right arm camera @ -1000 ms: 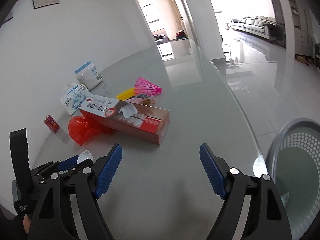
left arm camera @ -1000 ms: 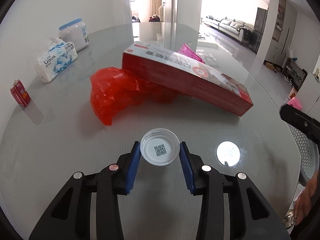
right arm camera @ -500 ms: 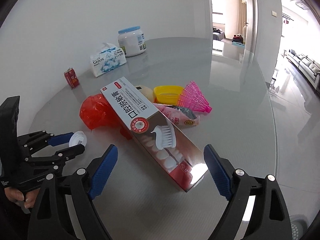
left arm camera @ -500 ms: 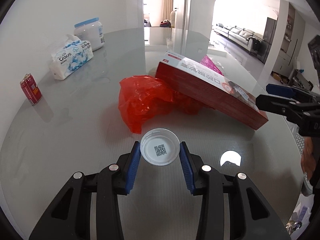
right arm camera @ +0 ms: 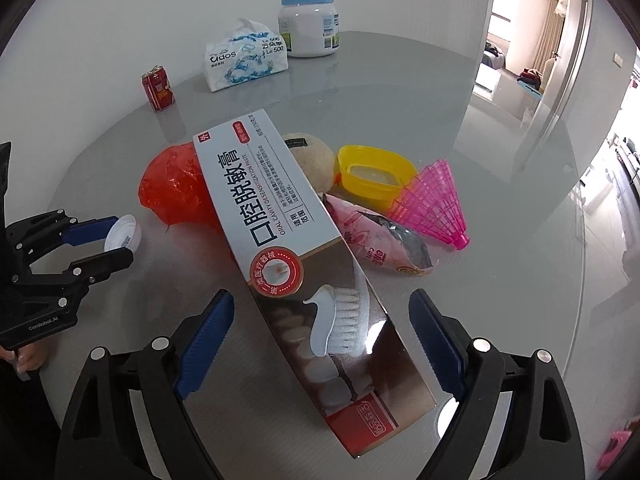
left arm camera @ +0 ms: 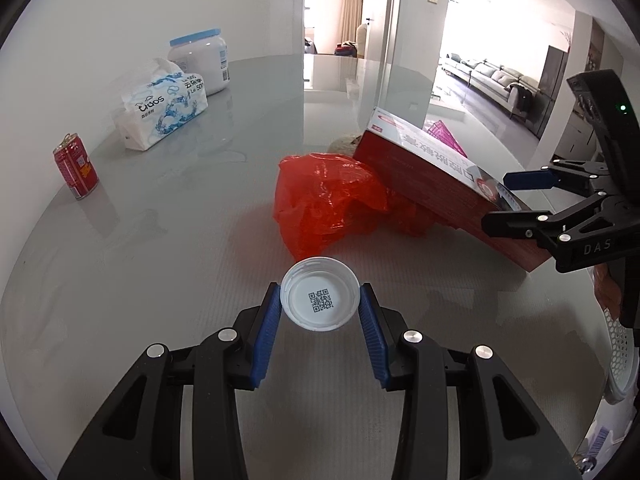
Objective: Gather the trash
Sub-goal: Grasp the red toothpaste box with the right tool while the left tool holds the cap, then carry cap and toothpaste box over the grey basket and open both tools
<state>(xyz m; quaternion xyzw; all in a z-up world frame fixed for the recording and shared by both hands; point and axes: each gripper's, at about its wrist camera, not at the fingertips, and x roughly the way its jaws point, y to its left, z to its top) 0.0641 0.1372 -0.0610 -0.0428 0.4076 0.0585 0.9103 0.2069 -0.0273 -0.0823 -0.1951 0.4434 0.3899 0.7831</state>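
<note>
The right gripper [right arm camera: 320, 344] stands spread wide and holds nothing, its jaws having just been opening, with the near end of the toothpaste box [right arm camera: 296, 264] lying between the blue pads but untouched by either. The box runs lengthwise away from this gripper, slanting up and to the left, its far end propped on the red plastic bag [right arm camera: 176, 188], so the jaws straddle its short width. By my reading, a straight closing across that width is what the next move turns on, and the right hand is clearly the nearer one. The left gripper [left arm camera: 320, 312] is clenched on a white bottle cap [left arm camera: 319, 299], held off to the left of the box. Beyond the box lie a pink wrapper [right arm camera: 384, 244], a pink shuttlecock [right arm camera: 432, 204] and a yellow lid [right arm camera: 376, 172]. The tabletop [right arm camera: 400, 100] is smooth grey glass, glossy with reflections, in a bright room with white walls.
</note>
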